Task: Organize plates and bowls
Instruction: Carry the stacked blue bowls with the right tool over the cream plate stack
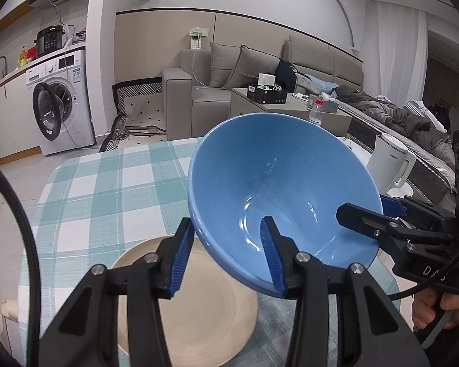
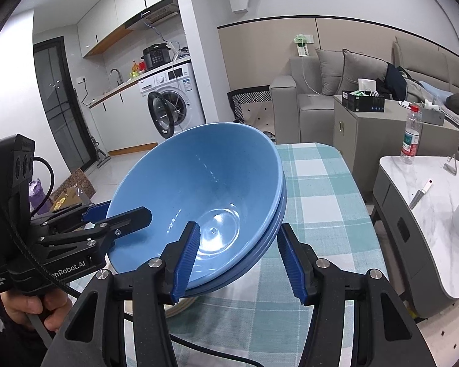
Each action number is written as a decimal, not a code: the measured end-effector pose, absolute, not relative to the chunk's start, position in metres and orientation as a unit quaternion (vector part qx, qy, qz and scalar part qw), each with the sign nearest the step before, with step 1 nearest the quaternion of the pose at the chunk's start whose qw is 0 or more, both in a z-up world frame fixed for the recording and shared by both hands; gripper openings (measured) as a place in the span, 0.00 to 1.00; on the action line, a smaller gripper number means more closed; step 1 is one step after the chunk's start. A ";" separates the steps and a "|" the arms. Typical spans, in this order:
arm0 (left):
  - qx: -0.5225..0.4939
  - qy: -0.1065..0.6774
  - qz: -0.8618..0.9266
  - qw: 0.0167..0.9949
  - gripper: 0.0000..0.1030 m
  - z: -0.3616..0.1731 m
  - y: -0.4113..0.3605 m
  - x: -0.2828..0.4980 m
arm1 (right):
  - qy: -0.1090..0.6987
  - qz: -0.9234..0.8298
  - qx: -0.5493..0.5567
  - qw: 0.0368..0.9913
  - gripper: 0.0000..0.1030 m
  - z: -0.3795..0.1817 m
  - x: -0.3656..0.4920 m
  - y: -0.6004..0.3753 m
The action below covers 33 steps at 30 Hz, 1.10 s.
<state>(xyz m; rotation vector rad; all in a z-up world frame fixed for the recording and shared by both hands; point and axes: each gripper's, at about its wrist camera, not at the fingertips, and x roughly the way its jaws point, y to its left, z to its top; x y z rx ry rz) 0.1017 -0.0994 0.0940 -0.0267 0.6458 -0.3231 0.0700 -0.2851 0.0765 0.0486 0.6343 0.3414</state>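
A stack of blue bowls (image 1: 278, 183) hangs tilted in the air over the checked tablecloth (image 1: 107, 189), held from both sides. My left gripper (image 1: 226, 260) is shut on its near rim, one finger inside the top bowl and one outside. My right gripper (image 2: 240, 263) is shut on the opposite rim (image 2: 260, 244) the same way, where the nested rims show. Each gripper appears in the other's view: the right gripper (image 1: 361, 217) at the bowl's right edge, the left gripper (image 2: 122, 214) at its left edge. A cream plate (image 1: 192, 305) lies on the cloth right below the bowls.
A white kettle (image 1: 391, 165) stands to the right of the table. A marble side table (image 2: 428, 214) carries a water bottle (image 2: 411, 140) and a knife (image 2: 420, 194). A person's hand (image 2: 30, 305) holds the left gripper's handle. A sofa and a washing machine stand farther back.
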 end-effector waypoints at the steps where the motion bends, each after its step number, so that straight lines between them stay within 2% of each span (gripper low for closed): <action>1: -0.013 0.315 -0.156 0.936 0.43 0.095 -0.097 0.100 | 0.309 0.170 0.024 0.935 0.52 0.077 0.070 -0.282; 33: -0.044 0.338 -0.082 0.937 0.43 0.070 -0.010 0.091 | 0.342 0.241 -0.006 0.908 0.52 0.059 0.091 -0.186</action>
